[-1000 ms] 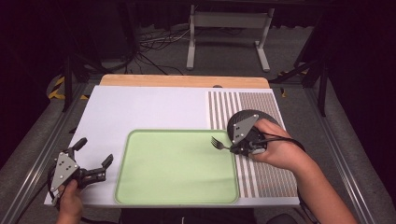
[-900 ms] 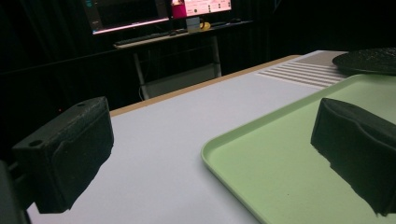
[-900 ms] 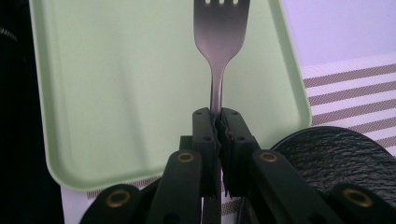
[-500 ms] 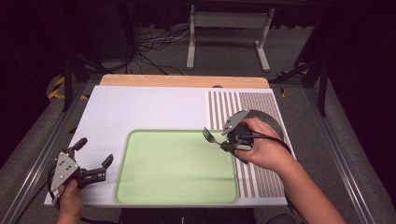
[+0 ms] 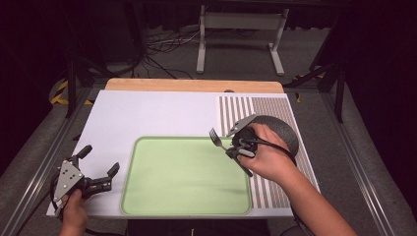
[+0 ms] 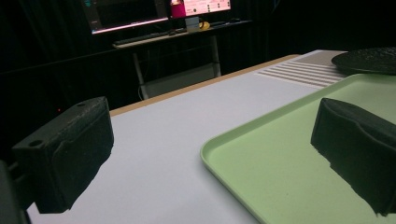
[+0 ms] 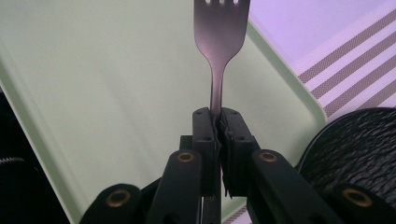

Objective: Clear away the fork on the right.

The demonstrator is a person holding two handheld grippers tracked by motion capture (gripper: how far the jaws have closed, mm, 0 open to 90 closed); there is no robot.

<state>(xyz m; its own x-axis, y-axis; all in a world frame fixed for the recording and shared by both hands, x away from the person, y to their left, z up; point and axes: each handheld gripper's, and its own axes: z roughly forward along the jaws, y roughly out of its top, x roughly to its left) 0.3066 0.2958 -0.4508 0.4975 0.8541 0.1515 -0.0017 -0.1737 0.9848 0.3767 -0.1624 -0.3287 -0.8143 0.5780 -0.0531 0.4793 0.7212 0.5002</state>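
Observation:
A dark metal fork point(image 5: 216, 138) point(image 7: 219, 42) is clamped by its handle in my right gripper point(image 5: 235, 149) point(image 7: 217, 122), which is shut on it. The tines point up and to the left, over the right edge of the light green tray point(image 5: 162, 182) point(image 7: 93, 74). My left gripper point(image 5: 101, 167) rests at the table's front left corner, jaws wide open with nothing between its pads point(image 6: 65, 154). The tray's near corner point(image 6: 261, 158) lies just ahead of them.
A black round plate point(image 5: 281, 129) point(image 7: 364, 144) point(image 6: 369, 59) sits on the striped placemat point(image 5: 275, 191) to the right of the tray, partly behind my right hand. The white table surface point(image 5: 147, 113) stretches to a wooden back edge point(image 5: 196, 84).
My right gripper has carried the fork leftward from above the plate toward the tray's right edge. The left gripper has stayed put.

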